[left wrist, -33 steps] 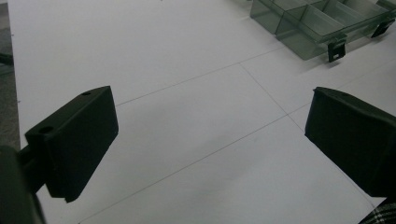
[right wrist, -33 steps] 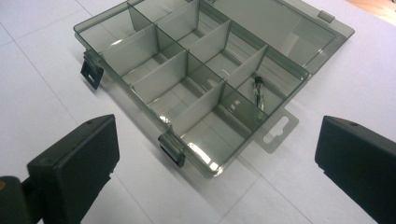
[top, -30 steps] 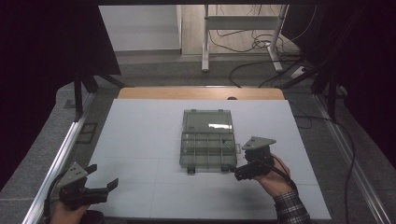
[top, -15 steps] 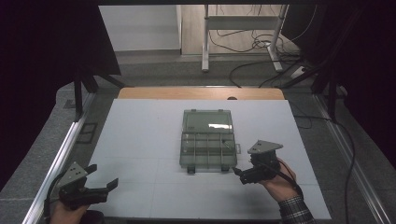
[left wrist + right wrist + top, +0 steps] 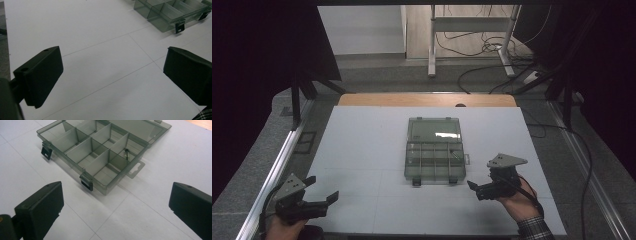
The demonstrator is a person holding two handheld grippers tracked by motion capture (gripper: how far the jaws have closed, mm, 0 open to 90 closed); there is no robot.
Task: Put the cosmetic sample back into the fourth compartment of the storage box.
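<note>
In the high view the organiser box (image 5: 434,151) lies open near the middle of the white table (image 5: 362,150), its lid (image 5: 434,129) folded flat on the far side and its compartments facing up, probably so that both tools can reach in from the person's side. Box and lid together run lengthwise away from the person, with the two latches (image 5: 416,182) pointing back toward them. The right gripper (image 5: 473,187) sits just beyond the box's near right corner, held low in the right hand (image 5: 517,197) with its tips aimed at the latch edge; the left gripper (image 5: 332,199) rests well apart at the near left corner of the table, seemingly waiting its turn. In the left gripper view the jaws stand wide with nothing between them, and the box (image 5: 172,12) lies far ahead of the right-hand finger (image 5: 187,75), clear of both. In the right gripper view the jaws are likewise spread wide and empty; the box (image 5: 100,152) sits just ahead of the gap, its nearer latch (image 5: 86,183) a little past the left-hand finger (image 5: 40,205). A small dark item (image 5: 126,153), perhaps a screw though it is too small to tell, lies in one compartment on the side toward the right-hand finger.
</note>
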